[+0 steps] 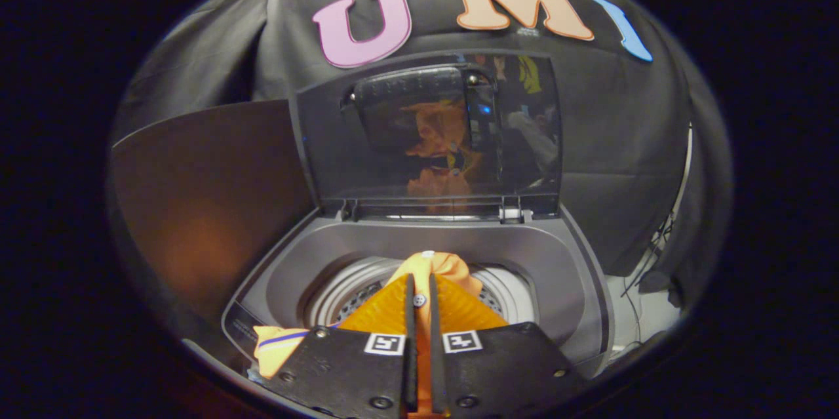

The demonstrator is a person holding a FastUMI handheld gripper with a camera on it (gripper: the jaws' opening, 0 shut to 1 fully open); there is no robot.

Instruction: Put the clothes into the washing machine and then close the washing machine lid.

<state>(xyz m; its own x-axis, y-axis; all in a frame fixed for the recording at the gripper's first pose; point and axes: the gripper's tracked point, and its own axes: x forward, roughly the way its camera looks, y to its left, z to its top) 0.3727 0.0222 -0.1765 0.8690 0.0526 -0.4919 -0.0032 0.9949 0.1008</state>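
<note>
Above the open washing machine [577, 261], the tongs [419, 294] pinch orange clothes [440, 264].

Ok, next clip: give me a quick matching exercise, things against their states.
Things:
1. washing machine lid
2. orange garment
3. tongs
4. drum

States:
A. nipped between the fingers, hanging above the drum
B. standing upright, open
C. shut on cloth
D. uncovered, beneath the garment

Pairs: 1-B, 2-A, 3-C, 4-D
</note>
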